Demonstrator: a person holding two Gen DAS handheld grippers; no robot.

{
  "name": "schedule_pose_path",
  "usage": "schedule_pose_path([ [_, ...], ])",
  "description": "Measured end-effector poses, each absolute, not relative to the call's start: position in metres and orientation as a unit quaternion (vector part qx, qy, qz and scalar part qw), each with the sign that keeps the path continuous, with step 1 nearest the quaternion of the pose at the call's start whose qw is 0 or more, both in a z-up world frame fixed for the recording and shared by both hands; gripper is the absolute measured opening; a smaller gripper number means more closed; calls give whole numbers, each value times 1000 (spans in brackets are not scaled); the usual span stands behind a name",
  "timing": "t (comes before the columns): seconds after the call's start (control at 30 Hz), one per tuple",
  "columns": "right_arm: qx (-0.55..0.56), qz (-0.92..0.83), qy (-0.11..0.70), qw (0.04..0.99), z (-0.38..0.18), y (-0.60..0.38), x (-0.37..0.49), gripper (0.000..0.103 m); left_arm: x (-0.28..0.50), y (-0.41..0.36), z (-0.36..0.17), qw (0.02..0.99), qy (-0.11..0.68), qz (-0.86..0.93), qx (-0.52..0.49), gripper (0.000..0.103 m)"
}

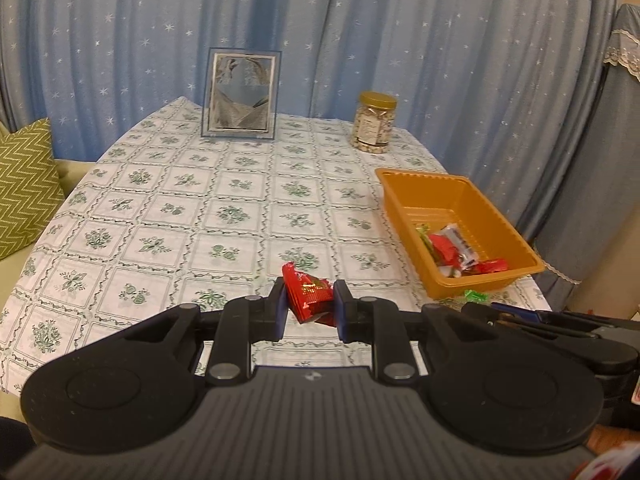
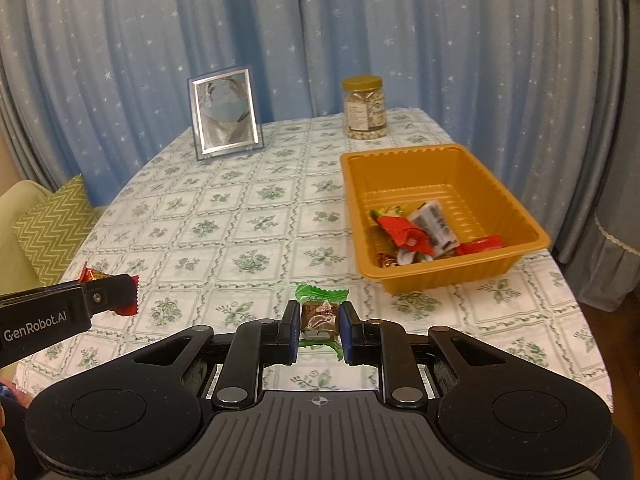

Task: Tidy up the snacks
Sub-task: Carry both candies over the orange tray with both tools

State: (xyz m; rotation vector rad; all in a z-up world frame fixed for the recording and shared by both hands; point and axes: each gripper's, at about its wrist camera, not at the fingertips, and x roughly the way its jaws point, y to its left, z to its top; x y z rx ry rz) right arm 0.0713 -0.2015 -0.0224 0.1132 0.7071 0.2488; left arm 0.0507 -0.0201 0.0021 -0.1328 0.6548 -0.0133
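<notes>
My left gripper (image 1: 309,304) is shut on a red snack packet (image 1: 310,294), held just above the table's front part. It also shows in the right wrist view (image 2: 120,294), at the left with the red packet (image 2: 90,274). My right gripper (image 2: 320,330) is shut on a green-wrapped candy (image 2: 322,312). The candy's green end (image 1: 476,295) shows in the left wrist view beside the tray. An orange plastic tray (image 1: 404,200) (image 2: 516,196) on the right holds several wrapped snacks (image 1: 452,248) (image 2: 416,232).
A picture frame (image 1: 240,96) (image 2: 225,114) stands at the back of the table. A gold-lidded jar of nuts (image 1: 374,122) (image 2: 365,107) stands behind the tray. A green zigzag cushion (image 1: 24,184) lies left of the table. Blue star curtains hang behind.
</notes>
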Motion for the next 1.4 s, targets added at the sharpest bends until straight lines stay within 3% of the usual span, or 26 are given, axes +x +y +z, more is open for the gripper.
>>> schedule_pose_path([
  [0.73, 80, 53, 324, 941, -12, -265, 85, 21, 84, -73, 7, 942, 323, -74, -51, 21],
  [1.4, 95, 6, 324, 941, -16, -328, 158, 21, 184, -138, -8, 931, 334, -146, -25, 21],
])
